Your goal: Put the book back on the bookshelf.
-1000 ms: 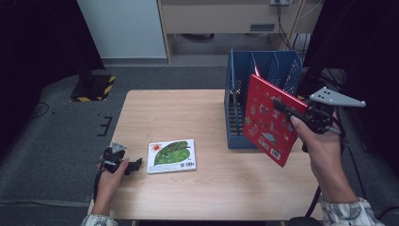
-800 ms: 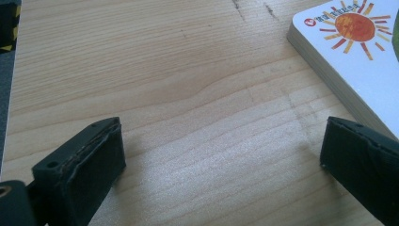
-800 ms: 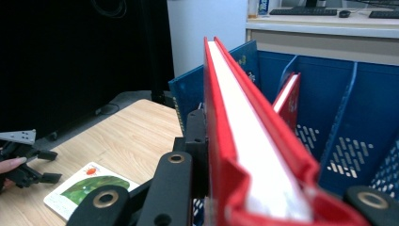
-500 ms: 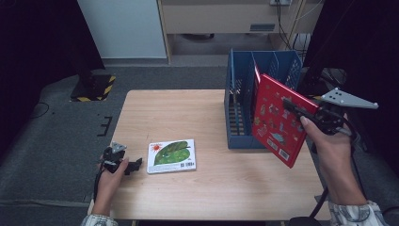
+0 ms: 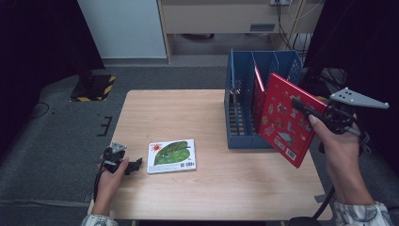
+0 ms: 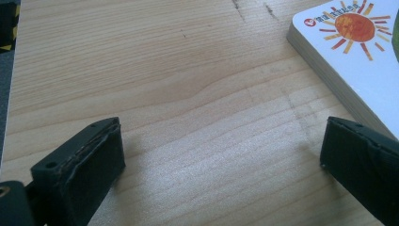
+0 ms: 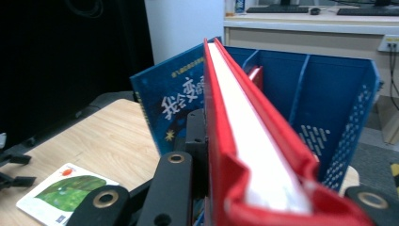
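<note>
Right tool [image 5: 301,104] is clenched on the red book [image 5: 284,120], held tilted over the blue rack [image 5: 240,101] at 2 o'clock, not yet slotted in, while the left tool [image 5: 134,165], released, rests beside the green book [image 5: 171,155] left on the table [image 5: 188,113].

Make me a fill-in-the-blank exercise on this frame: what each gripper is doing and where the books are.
1. The right gripper is shut on the ____ book.
2. The green-leaf book lies flat on the ____.
3. The left gripper has its jaws ____, with nothing between them.
4. The file rack standing behind the held book is ____ in colour.

Missing words: red; table; open; blue
</note>
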### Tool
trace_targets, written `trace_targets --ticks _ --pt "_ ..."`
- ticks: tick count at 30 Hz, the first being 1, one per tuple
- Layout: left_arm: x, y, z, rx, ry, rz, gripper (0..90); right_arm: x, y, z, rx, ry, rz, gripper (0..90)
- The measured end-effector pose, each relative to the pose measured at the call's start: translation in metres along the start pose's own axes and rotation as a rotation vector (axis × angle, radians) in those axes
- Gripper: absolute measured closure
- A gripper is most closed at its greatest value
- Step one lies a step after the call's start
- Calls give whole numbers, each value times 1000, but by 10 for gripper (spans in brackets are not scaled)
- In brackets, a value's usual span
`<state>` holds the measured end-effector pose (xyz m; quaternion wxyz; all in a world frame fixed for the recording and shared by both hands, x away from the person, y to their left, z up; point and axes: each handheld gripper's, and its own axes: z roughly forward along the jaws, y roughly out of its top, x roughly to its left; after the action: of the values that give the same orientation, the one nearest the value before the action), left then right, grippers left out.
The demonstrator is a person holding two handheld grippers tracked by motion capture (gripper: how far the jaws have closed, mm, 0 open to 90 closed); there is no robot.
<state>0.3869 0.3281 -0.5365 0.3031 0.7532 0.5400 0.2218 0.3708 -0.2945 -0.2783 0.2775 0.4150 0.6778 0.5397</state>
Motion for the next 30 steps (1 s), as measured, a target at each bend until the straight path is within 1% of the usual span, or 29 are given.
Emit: trace_targets --ticks 6,9,18,25,30 --pt "0 0 0 0 0 0 0 -6 2 7 6 -28 8 792" --pt "0 0 0 0 0 0 0 -8 5 13 12 -41 1 792" --pt "0 0 0 0 -1 0 0 -18 13 32 38 -89 3 792" --pt "0 0 0 0 -2 -1 0 -25 17 49 37 -114 33 792" --pt "0 0 0 1 -1 -2 0 -24 22 61 40 -133 17 792"
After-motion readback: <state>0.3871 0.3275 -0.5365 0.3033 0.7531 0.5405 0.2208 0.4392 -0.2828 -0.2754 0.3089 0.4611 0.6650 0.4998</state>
